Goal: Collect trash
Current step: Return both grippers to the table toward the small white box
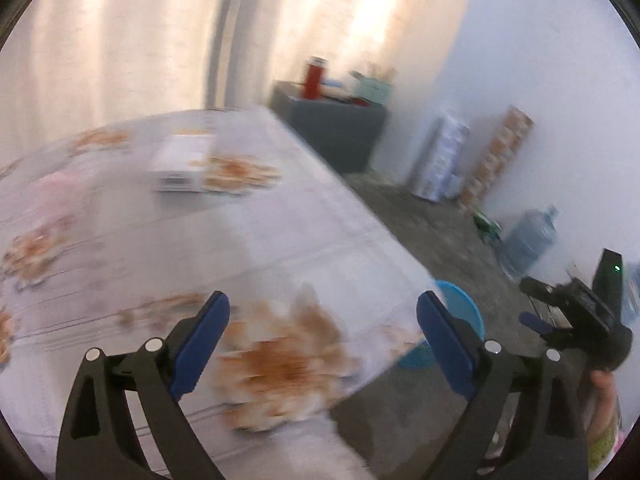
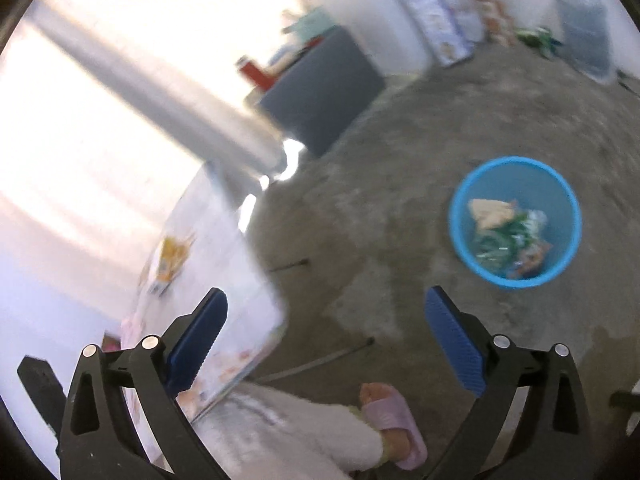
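Bare concrete floor [image 2: 360, 200], floral-clothed surface [image 1: 160, 248] with a white box [image 1: 180, 164] on it. Blue bin [image 2: 516, 222] stands on the floor off the surface's corner, crumpled trash [image 2: 506, 232] inside. Left gripper [image 1: 322, 312] over the surface edge, fingers spread wide, empty. Right gripper [image 2: 326, 308] above the floor near the bin, fingers wide, nothing held.

blue round bin [image 2: 516, 222] upright on the floor, crumpled wrappers [image 2: 508, 236] inside.
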`<state>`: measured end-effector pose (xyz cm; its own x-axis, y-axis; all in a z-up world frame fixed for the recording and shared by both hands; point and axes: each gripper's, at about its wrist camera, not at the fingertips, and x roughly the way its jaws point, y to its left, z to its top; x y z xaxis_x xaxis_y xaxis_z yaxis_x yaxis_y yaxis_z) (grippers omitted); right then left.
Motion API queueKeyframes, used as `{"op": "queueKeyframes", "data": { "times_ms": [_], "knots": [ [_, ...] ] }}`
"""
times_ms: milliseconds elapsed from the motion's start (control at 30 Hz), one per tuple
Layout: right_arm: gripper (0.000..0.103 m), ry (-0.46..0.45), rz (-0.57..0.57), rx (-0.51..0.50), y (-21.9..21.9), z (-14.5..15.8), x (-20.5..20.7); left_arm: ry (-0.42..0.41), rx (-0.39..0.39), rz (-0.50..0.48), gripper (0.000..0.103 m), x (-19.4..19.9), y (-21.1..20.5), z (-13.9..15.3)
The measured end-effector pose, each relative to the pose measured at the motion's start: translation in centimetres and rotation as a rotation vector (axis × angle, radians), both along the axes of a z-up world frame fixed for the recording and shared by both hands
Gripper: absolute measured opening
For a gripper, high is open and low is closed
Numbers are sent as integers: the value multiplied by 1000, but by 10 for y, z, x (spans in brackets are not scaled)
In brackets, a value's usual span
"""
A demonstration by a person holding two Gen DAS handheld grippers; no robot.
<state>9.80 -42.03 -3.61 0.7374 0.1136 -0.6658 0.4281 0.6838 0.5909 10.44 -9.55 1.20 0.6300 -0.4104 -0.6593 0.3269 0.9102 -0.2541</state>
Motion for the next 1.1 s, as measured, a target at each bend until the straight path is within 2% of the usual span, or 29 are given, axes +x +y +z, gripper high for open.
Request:
{"op": "queueKeyframes", "data": {
  "times_ms": [200,333,567,733,867,1100],
  "knots": [
    [95,6,181,-61,61,16,32,-58,34,165,95,-2,63,11],
    [95,24,264,-84,89,20,48,-53,27,260,95,5,100,12],
    [95,3,396,-156,138,46,85,-66,86,364,97,4,144,11],
    [95,-6,500,-257,181,67,132,-47,87,412,97,3,169,6],
    [95,-2,537,-345,213,76,172,-36,80,453,97,2,188,3],
    [95,27,555,-553,261,68,254,-18,79,534,97,1,222,-3]
  ]
}}
